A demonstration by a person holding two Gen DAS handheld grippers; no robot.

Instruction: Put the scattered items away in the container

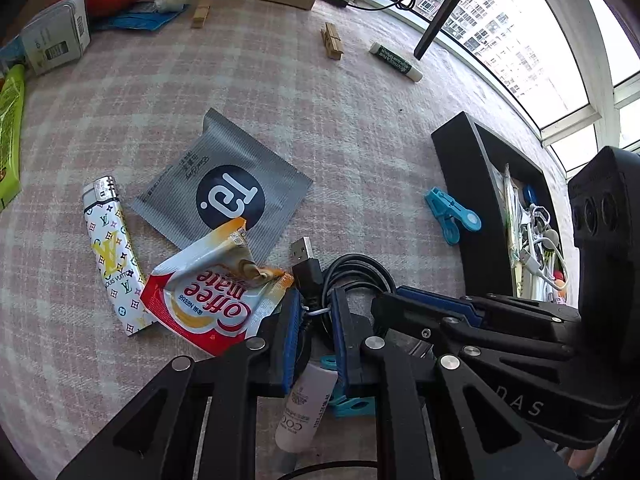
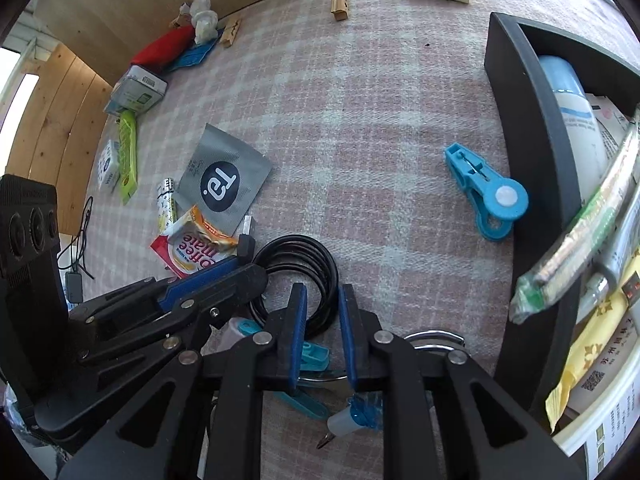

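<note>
Coiled black rubbery cable (image 1: pixel 356 276) betw. left tongs' (image 1: pixel 316 312) nearly closed pads; right tongs (image 2: pixel 324 308) slightly apart, empty.

White tube (image 1: pixel 306 408) half hidden behind left gripper (image 1: pixel 316 336)

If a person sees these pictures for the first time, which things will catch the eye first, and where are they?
The coiled black USB cable lies at the centre, with both grippers, left and right, closing in around it. Just left of it sit the crumpled Coffee-mate sachet and the monogram lighter, partly over a grey sachet. To the right, a bright blue clip lies on the checked cloth beside the black container, already crowded.
</note>
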